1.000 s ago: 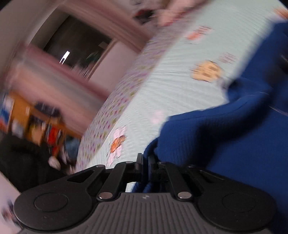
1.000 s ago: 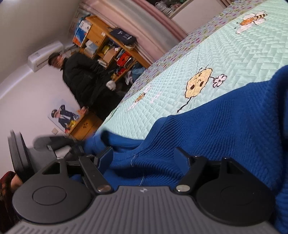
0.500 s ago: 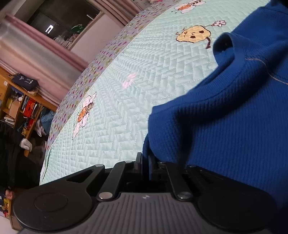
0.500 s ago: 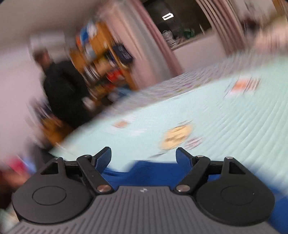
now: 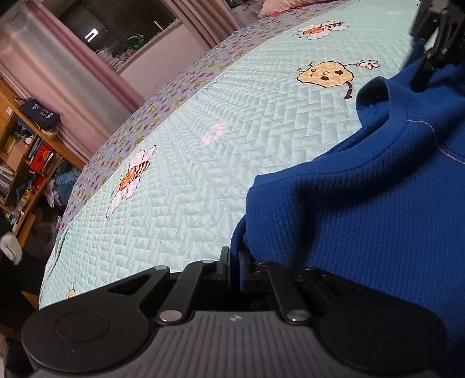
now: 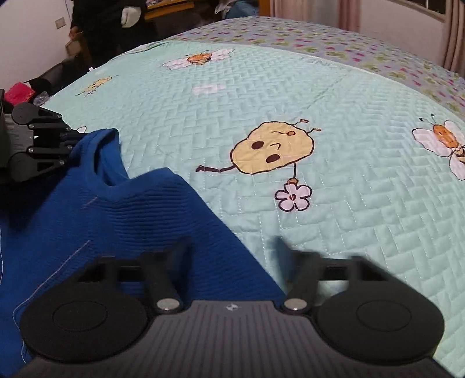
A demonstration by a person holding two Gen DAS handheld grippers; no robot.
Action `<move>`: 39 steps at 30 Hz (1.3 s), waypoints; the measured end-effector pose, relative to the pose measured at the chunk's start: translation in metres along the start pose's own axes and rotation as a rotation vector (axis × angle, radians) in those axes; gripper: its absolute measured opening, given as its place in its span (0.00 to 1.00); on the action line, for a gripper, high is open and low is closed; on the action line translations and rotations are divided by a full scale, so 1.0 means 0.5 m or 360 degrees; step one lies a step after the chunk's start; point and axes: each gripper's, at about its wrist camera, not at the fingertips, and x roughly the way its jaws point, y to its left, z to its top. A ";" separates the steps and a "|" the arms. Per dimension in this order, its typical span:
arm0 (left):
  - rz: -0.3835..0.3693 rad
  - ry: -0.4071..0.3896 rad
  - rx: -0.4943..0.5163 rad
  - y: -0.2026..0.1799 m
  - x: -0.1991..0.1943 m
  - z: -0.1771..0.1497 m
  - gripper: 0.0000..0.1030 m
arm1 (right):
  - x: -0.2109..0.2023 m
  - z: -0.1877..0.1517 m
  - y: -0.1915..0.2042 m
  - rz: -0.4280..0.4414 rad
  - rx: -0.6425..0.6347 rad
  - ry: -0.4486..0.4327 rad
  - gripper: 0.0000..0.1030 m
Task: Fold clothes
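A blue knit sweater (image 5: 363, 221) lies bunched on the mint quilted bedspread (image 5: 203, 180). My left gripper (image 5: 234, 263) is shut on a corner of the sweater's edge, low over the bed. In the right wrist view that same left gripper (image 6: 72, 139) shows at the left, pinching a raised corner of the sweater (image 6: 110, 221). My right gripper (image 6: 229, 256) is open, its blurred fingers spread wide over the sweater's right edge and the bedspread (image 6: 363, 203). In the left wrist view the right gripper (image 5: 427, 67) sits at the top right, above the sweater's neck opening.
A person in dark clothes with a white glove (image 6: 129, 14) stands past the far end of the bed. Wooden shelves (image 5: 23, 162) packed with items and pink curtains (image 5: 72, 75) stand beyond the bed's left side. Bare quilt stretches ahead of both grippers.
My right gripper swung away from the room and now points down over the sweater's right edge, still open. The left gripper kept its hold and settled lower, with the view sharp.
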 end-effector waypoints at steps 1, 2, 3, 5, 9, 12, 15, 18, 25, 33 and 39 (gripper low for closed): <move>0.0011 -0.0009 0.0003 -0.003 -0.003 0.000 0.03 | -0.006 -0.006 0.017 0.0011 -0.0024 -0.0008 0.09; 0.0034 -0.0024 0.0000 -0.006 -0.007 -0.001 0.03 | -0.011 -0.012 0.038 0.0016 -0.0060 -0.0016 0.09; 0.0065 -0.0045 -0.0009 -0.008 -0.014 0.000 0.03 | -0.015 -0.022 0.064 -0.0011 -0.0117 -0.0024 0.09; 0.0133 -0.0097 -0.0025 -0.009 -0.030 0.004 0.03 | -0.030 -0.046 0.122 -0.0112 -0.0244 -0.0063 0.08; 0.0281 -0.0259 -0.0034 0.005 -0.081 0.039 0.03 | -0.079 -0.069 0.187 -0.0636 -0.0521 -0.0226 0.08; 0.0392 -0.0344 -0.0055 0.024 -0.094 0.093 0.03 | -0.112 -0.048 0.177 -0.0998 -0.0552 -0.0358 0.00; 0.0352 -0.0278 -0.0021 0.027 -0.031 0.135 0.03 | -0.100 -0.006 0.118 -0.1150 -0.0401 -0.0408 0.00; 0.0187 -0.0039 0.0118 -0.006 0.074 0.141 0.09 | -0.053 0.009 0.030 -0.0918 -0.0023 -0.0327 0.01; 0.0144 0.0025 0.0034 0.010 0.102 0.109 0.45 | -0.044 -0.025 0.020 -0.0411 0.0107 -0.0354 0.38; 0.0006 0.0052 -0.0143 0.064 0.098 0.094 0.59 | -0.002 0.000 0.005 -0.0256 -0.0008 -0.0187 0.71; -0.0254 0.0008 -0.0301 0.076 0.080 0.079 0.03 | -0.008 -0.023 0.072 -0.0258 -0.0175 -0.0115 0.06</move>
